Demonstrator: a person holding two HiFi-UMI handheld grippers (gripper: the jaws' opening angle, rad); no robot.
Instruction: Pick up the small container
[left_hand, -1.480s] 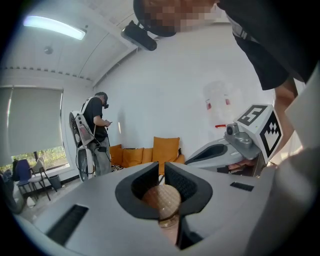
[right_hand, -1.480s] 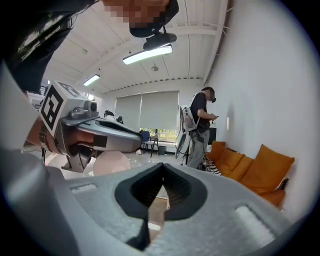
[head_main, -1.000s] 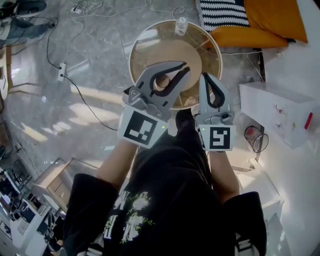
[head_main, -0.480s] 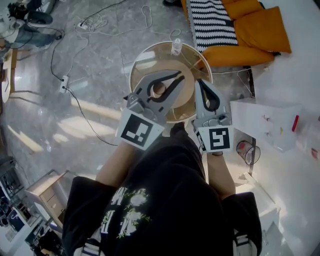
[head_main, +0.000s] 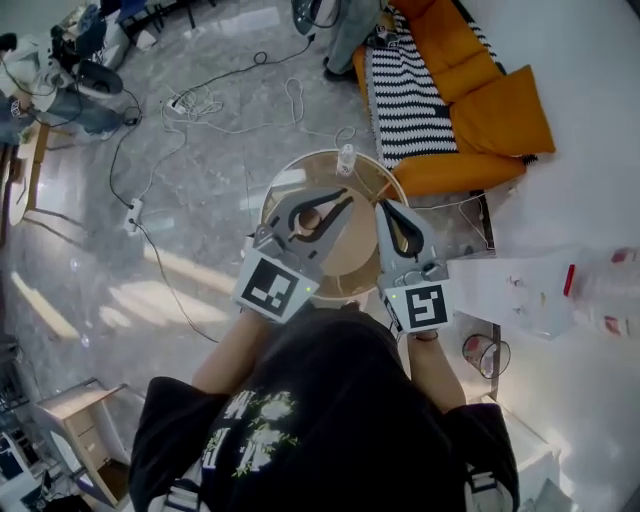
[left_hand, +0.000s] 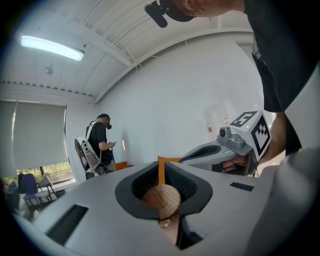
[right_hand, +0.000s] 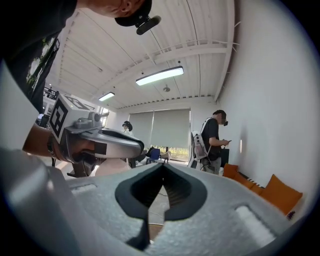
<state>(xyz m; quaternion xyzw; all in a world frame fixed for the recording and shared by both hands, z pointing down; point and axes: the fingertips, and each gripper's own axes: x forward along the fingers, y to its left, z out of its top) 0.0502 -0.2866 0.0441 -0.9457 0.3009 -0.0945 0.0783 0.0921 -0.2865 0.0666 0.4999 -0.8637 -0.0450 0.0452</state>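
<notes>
The small container, a round brown piece, sits in the hollow of my left gripper, whose jaws are shut on it. In the left gripper view the container fills the dark-padded hollow behind the left gripper's tips. My right gripper hangs beside it on the right, shut, with nothing in its hollow. Both are held high above the round wooden table. Each gripper view shows the other gripper: the right one and the left one.
A clear bottle stands at the table's far edge. An orange sofa with a striped cushion lies beyond it. A white box is at the right. Cables run over the floor at the left. A person stands by the wall.
Both grippers have risen together, so the table and floor look smaller and farther below. The container has stayed in the left jaws; the right jaws stay shut.
</notes>
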